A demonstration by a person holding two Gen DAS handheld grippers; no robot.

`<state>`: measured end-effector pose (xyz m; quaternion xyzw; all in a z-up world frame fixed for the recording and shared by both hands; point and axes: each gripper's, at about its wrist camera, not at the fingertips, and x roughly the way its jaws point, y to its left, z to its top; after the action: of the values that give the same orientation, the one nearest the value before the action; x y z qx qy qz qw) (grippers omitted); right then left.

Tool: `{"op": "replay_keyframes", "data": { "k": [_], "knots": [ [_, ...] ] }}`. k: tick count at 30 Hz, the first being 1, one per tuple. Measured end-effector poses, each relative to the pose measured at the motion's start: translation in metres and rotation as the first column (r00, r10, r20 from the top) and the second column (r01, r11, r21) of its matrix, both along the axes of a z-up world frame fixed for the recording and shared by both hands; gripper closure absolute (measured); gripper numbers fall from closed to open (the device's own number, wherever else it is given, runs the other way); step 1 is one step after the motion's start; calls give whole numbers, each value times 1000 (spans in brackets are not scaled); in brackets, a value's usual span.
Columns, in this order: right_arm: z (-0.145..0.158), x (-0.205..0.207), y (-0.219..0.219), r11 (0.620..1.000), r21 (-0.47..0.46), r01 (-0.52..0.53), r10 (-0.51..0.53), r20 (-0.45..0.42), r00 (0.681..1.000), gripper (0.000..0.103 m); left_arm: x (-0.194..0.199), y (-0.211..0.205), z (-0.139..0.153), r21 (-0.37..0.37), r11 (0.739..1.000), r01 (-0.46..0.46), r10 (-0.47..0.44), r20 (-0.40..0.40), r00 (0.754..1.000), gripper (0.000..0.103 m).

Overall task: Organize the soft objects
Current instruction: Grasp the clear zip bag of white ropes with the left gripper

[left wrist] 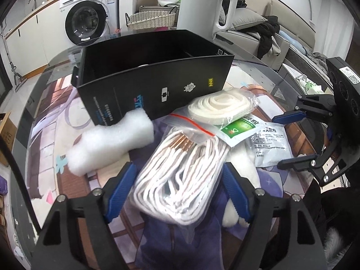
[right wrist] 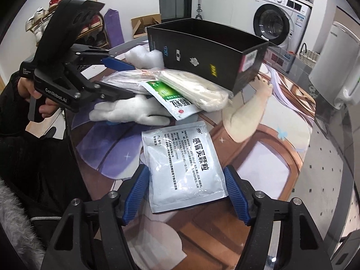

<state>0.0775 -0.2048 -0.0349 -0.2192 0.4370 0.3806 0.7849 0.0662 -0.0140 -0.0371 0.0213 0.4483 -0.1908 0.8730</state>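
Note:
A black open box [left wrist: 155, 76] stands on the round table, also in the right wrist view [right wrist: 209, 51]. In front of it lie a clear bag of white cords [left wrist: 182, 175], a bag of cream coiled strap [left wrist: 221, 106], a green sachet [left wrist: 239, 129], a silver sachet [right wrist: 184, 164], white foam [left wrist: 112, 144] and a white glove [right wrist: 128, 110]. My left gripper [left wrist: 180, 191] is open, its fingers either side of the cord bag. My right gripper [right wrist: 186, 191] is open, its fingers either side of the silver sachet.
A white kettle [left wrist: 202, 6] stands behind the box. A wicker basket [left wrist: 150, 19], a washing machine [left wrist: 90, 20] and a sofa with clothes [left wrist: 258, 31] lie beyond the table. The table carries a printed mat [right wrist: 258, 148].

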Motion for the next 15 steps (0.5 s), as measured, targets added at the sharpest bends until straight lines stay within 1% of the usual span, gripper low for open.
{"op": "replay_keyframes", "data": {
  "k": [4,6,11,13,15],
  "knots": [
    [0,4,6,1000,-6,-16,16,-2,1000,28,2,0,-2,-8,1000,3,-3,0,1000,24],
    [-1,6,8,1000,-9,-21,21,1,1000,23,3,0,-2,-8,1000,8,-8,0,1000,24],
    [-3,9,13,1000,3,-28,28,-2,1000,22,3,-2,-3,-5,1000,12,-12,5,1000,24],
    [-3,7,14,999,15,-38,38,0,999,27,4,-1,-3,-6,1000,12,-12,6,1000,24],
    [-2,4,14,998,26,-52,52,5,999,39,4,-3,-3,-2,1000,11,-11,8,1000,24]
  ]
}}
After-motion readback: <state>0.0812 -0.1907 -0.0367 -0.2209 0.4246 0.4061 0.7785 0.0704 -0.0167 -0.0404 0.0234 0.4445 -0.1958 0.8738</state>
